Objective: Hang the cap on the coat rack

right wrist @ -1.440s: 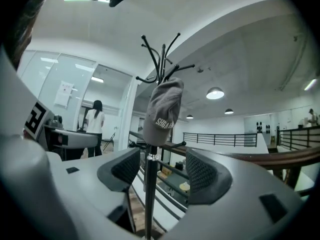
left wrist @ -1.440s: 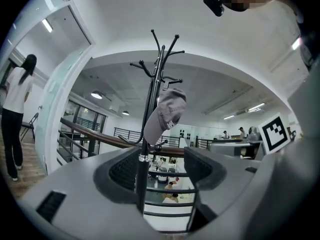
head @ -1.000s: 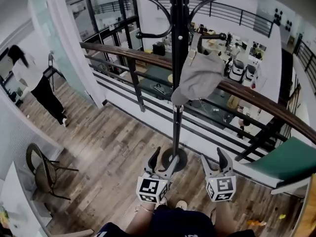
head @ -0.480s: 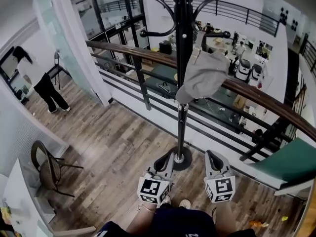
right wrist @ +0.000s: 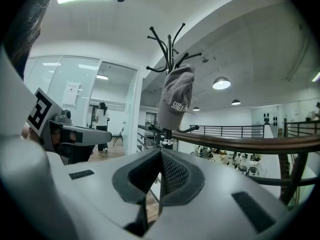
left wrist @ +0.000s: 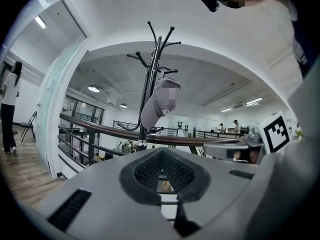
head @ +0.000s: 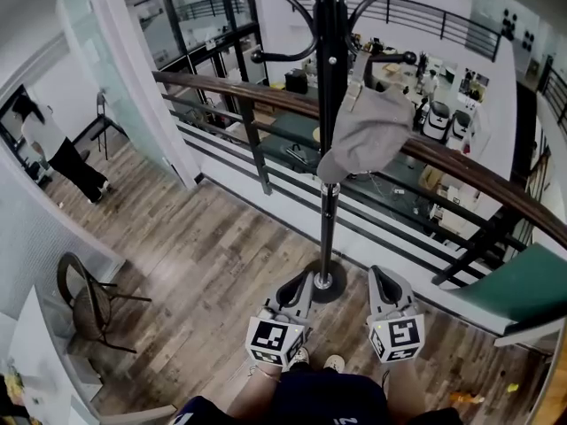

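**Cap hung on the rack, both grippers drawn back and shut**

The grey cap [head: 368, 131] hangs from a curved hook [head: 390, 58] on the black coat rack [head: 330, 104], just beside the pole and above the wooden railing [head: 461, 171]. My left gripper [head: 298, 283] and right gripper [head: 384, 276] are held low, well apart from the cap. Both pairs of jaws have just closed pad to pad, with nothing between them.

I judge the hanging done. The remaining risk is the rack's base [head: 330, 283], which lies near the left gripper in the head view. A nudge there could rock the pole and shake the cap off its hook. I cannot tell how deeply the cap is seated.
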Tool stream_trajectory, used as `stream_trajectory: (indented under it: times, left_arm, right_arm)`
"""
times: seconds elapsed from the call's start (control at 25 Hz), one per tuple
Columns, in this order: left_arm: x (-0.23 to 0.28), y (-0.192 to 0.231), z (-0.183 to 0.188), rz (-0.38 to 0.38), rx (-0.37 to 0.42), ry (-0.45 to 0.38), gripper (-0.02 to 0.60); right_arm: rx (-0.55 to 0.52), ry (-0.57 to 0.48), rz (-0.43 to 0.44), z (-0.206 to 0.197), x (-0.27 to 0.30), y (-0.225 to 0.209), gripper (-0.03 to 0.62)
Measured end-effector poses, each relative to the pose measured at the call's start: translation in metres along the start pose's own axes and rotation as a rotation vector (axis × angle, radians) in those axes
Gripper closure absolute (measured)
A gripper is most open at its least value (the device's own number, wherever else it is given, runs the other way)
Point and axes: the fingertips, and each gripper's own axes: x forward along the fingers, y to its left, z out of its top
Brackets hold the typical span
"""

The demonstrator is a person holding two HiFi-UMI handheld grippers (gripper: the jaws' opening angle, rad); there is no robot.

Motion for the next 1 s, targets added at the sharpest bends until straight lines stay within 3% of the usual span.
stream_trajectory:
  times: [1.0]
  left_arm:
    - [0.013,0.014,-0.005,0.027,-0.035,0.043,0.58]
  right_arm:
    - [-0.011,0.013,-0.062,-0.001,0.012,-0.016,0.586]
